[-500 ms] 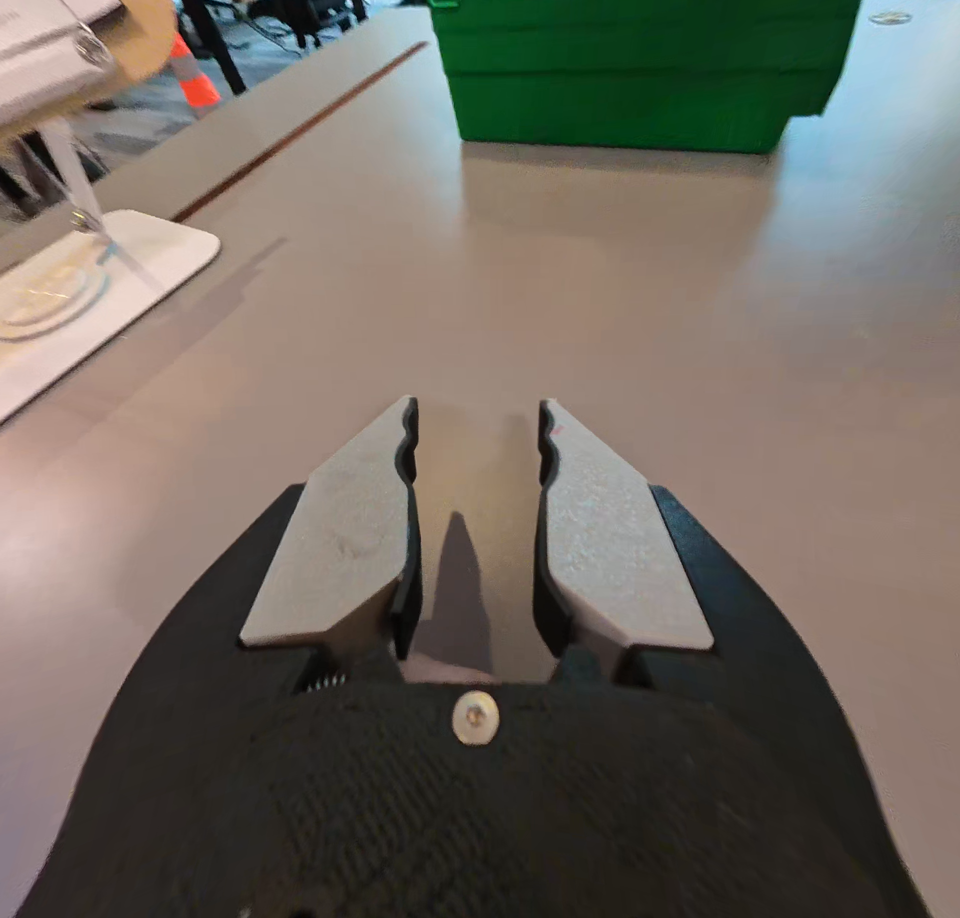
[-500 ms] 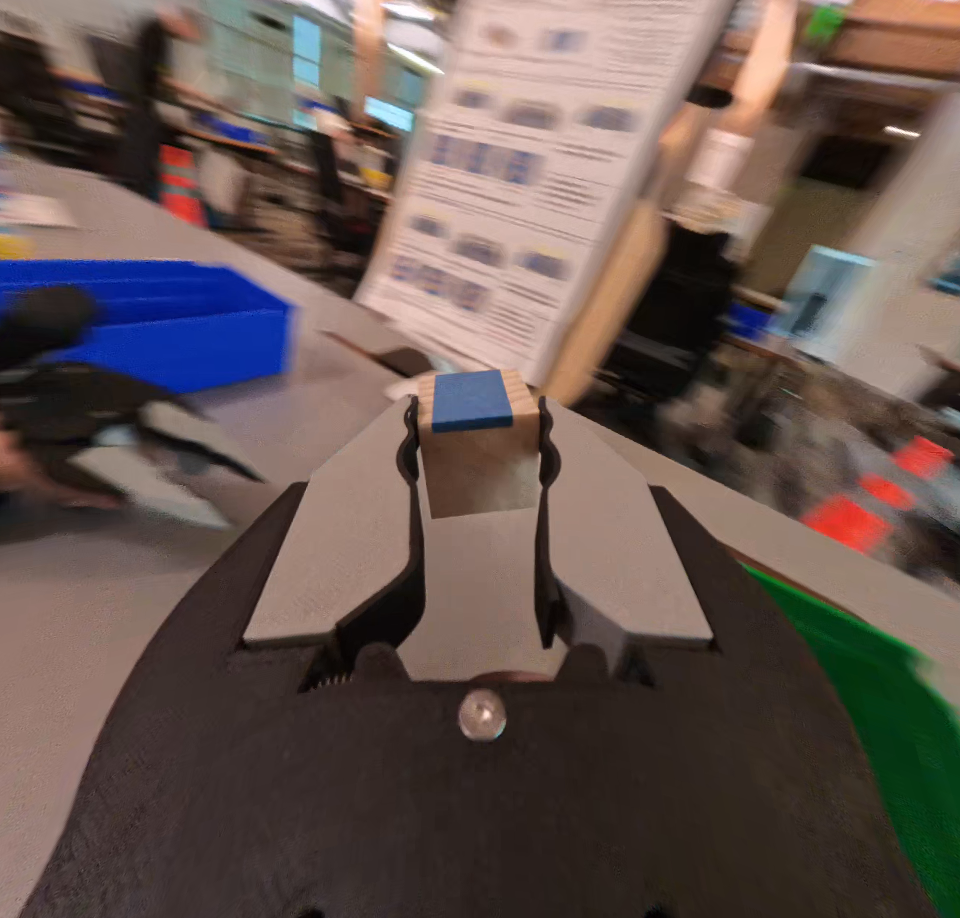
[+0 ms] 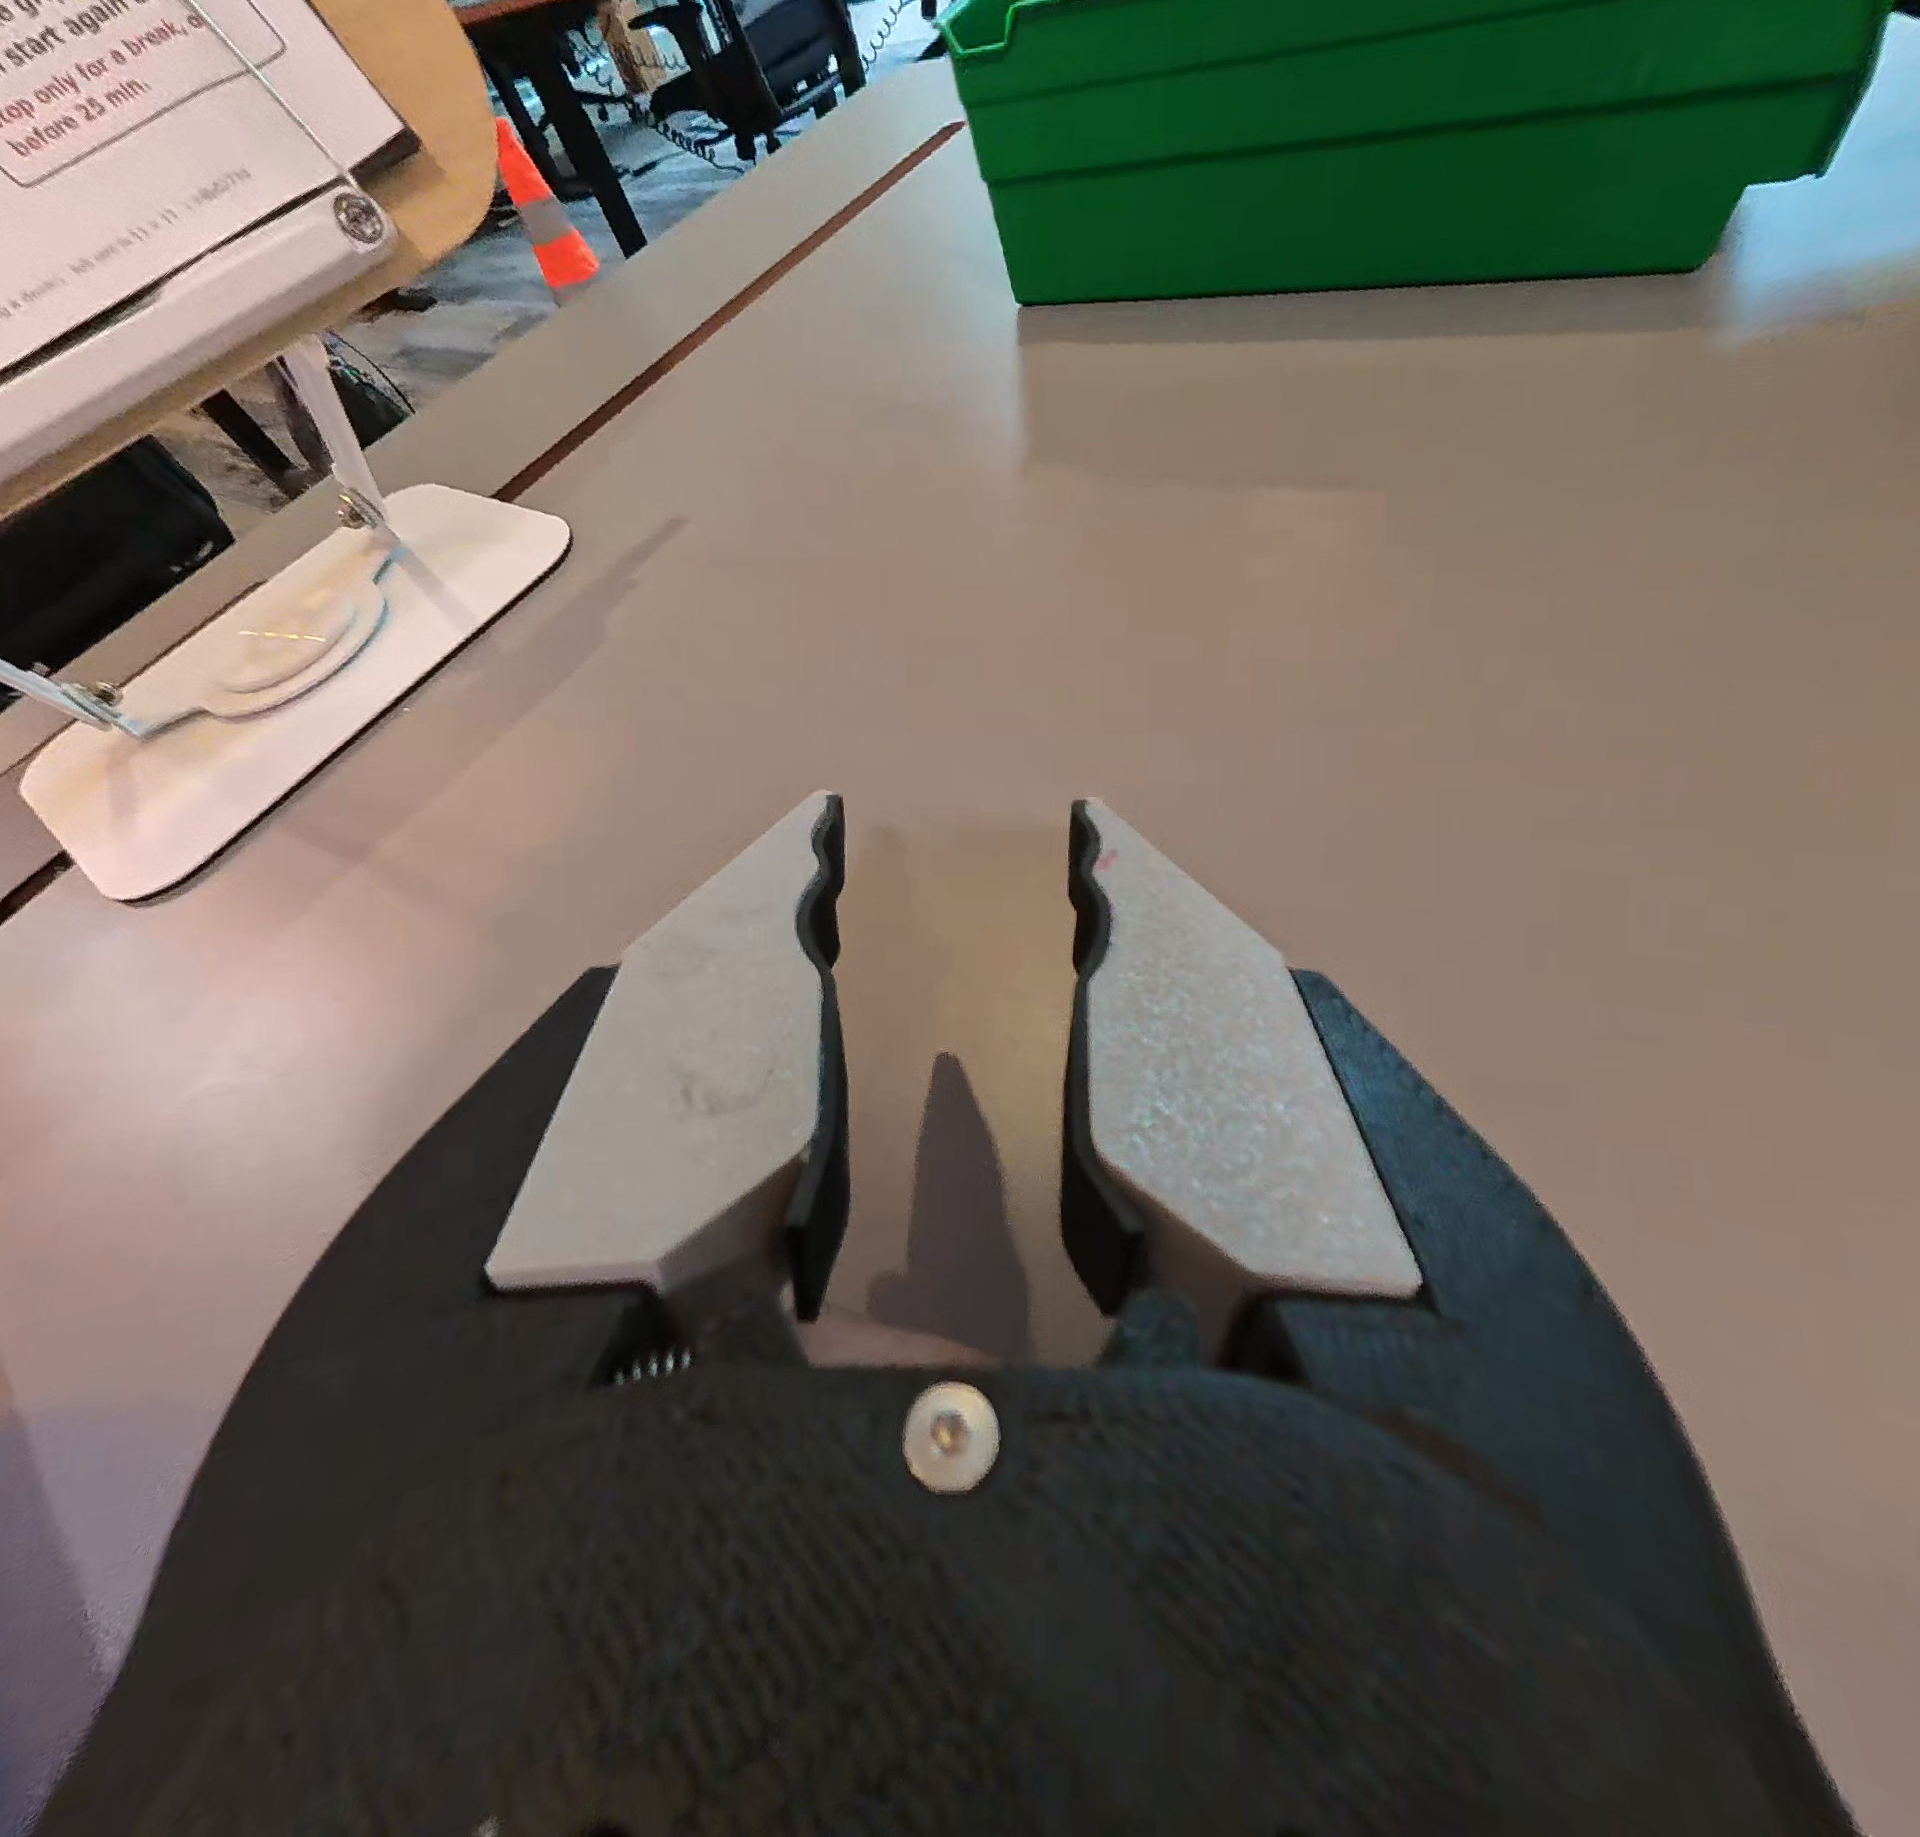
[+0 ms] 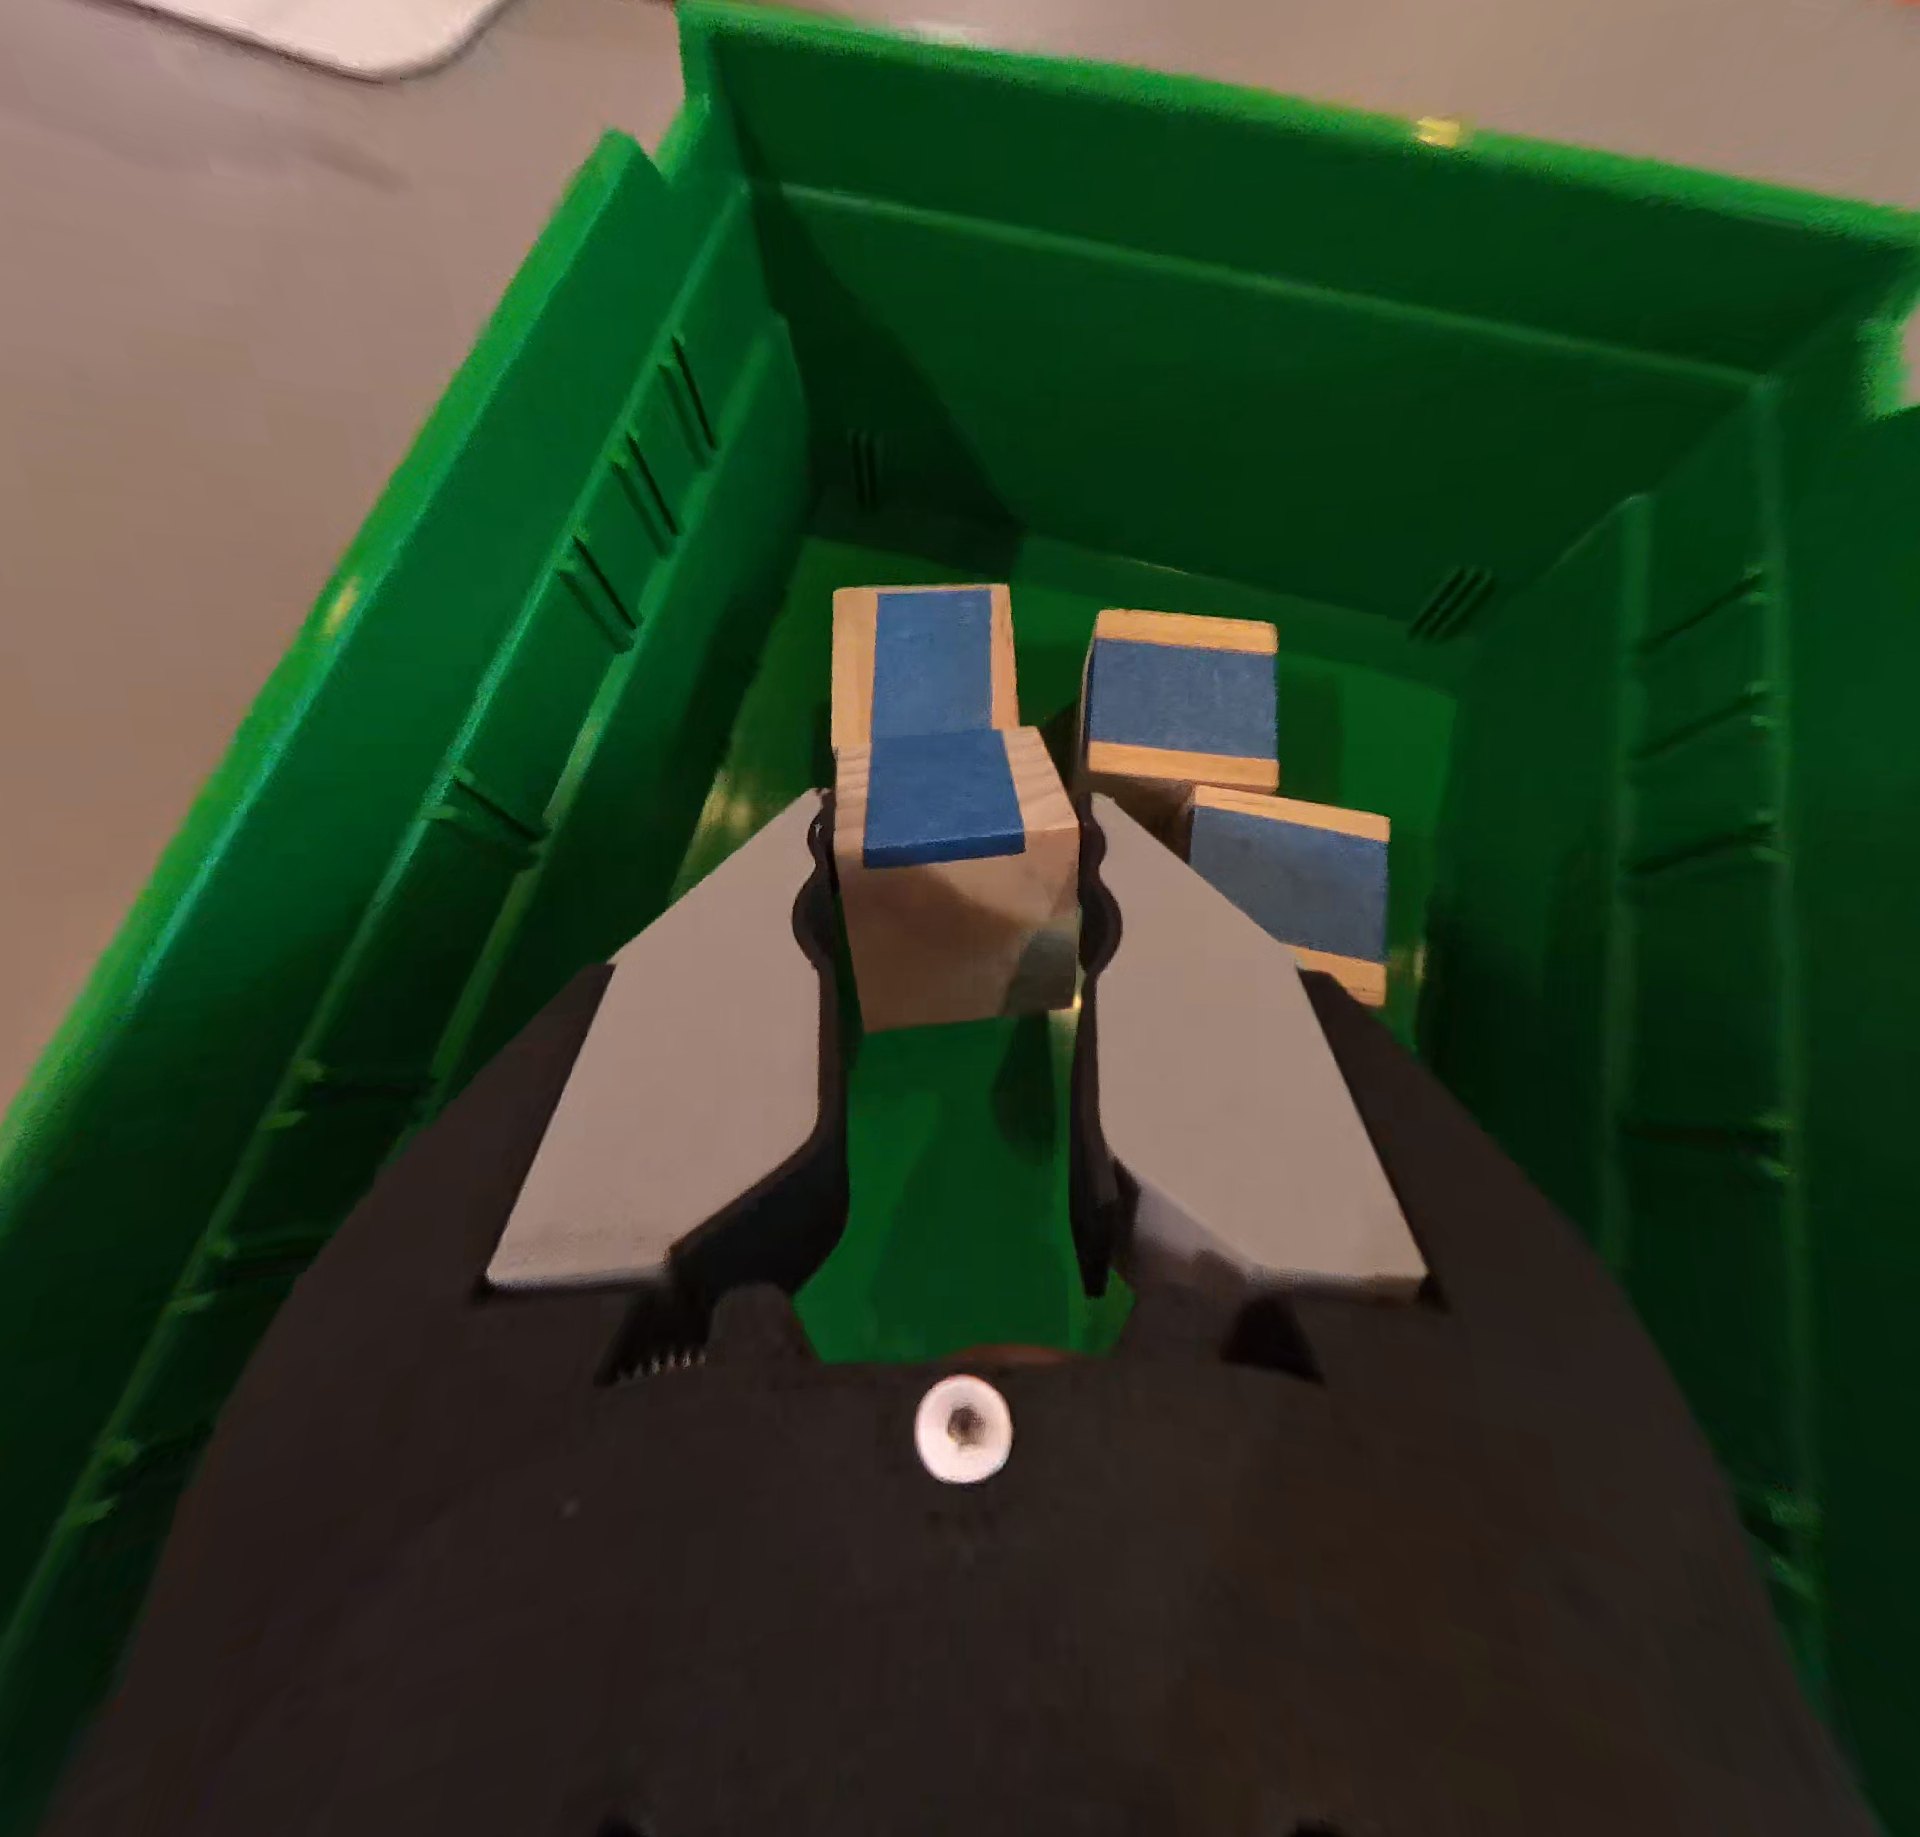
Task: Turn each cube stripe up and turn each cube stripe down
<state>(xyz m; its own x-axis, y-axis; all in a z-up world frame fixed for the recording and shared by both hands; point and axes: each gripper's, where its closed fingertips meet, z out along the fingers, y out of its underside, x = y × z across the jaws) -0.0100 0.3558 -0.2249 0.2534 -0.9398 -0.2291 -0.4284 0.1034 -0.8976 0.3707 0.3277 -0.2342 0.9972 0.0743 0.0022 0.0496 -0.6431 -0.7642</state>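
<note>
In the right wrist view my right gripper point(image 4: 954, 878) is shut on a wooden cube point(image 4: 956, 883) with a blue stripe facing up, held inside the green bin point(image 4: 582, 582). Three more wooden cubes lie on the bin floor with blue stripes up: one just beyond the held cube point(image 4: 925, 660), one at back right point(image 4: 1179, 701), one at the right point(image 4: 1294, 883). In the left wrist view my left gripper point(image 3: 951, 857) is open and empty, low over the bare grey table point(image 3: 1351, 644), well short of the green bin point(image 3: 1403, 135).
A white sign stand with a flat base point(image 3: 301, 665) stands on the table at the left of the left gripper. A seam point(image 3: 727, 312) runs along the table toward the bin. Chairs, desks and an orange cone point(image 3: 545, 218) lie beyond the table edge.
My right gripper has swung with the cube from over the table, facing the room, down into the green bin. My left gripper has stayed open and barely moved.
</note>
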